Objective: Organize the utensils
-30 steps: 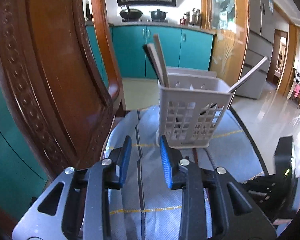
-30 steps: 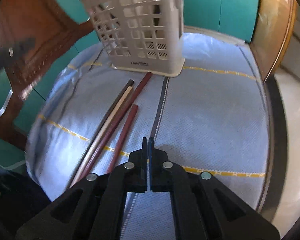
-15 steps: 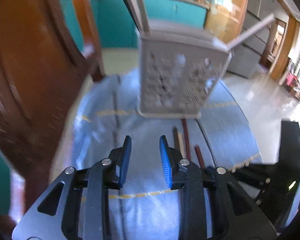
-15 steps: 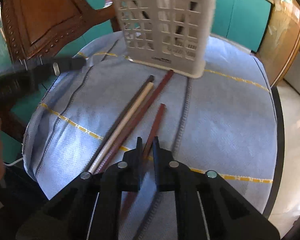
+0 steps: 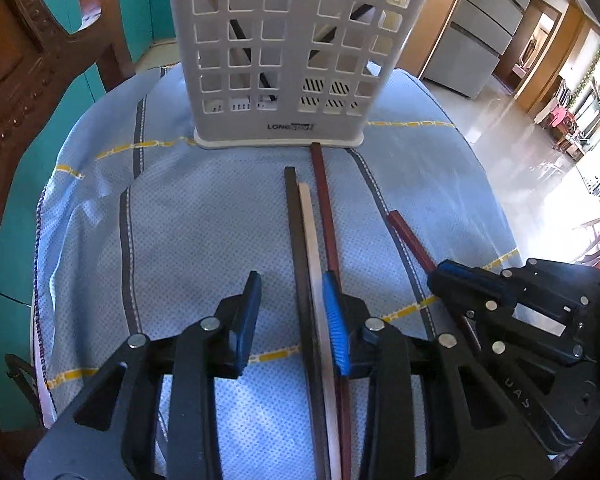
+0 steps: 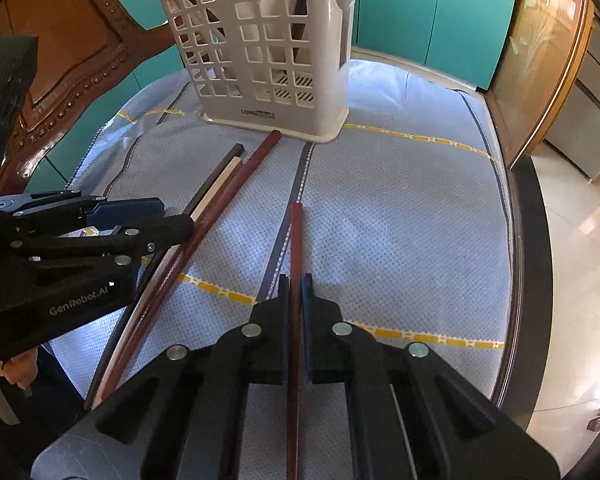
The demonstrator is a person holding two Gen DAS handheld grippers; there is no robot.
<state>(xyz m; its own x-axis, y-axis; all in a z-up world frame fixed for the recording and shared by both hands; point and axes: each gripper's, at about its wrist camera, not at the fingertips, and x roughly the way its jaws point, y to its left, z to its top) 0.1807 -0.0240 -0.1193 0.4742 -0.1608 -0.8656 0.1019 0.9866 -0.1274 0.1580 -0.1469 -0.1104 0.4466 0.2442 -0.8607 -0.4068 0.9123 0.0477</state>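
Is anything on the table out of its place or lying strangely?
Yes. Four chopsticks lie loose on the cloth before the basket: three together, and one reddish chopstick apart, clamped in the right tongs.

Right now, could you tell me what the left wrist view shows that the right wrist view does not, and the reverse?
Only the left wrist view shows the left gripper head-on, its jaws opening over the black chopstick and the pale chopstick, and the bright room with furniture beyond.

Only the right wrist view shows the right gripper shut on the short red-brown chopstick, plus the table's dark rim.

Both show the white utensil basket, the blue cloth, the long red-brown chopstick and the wooden chair.
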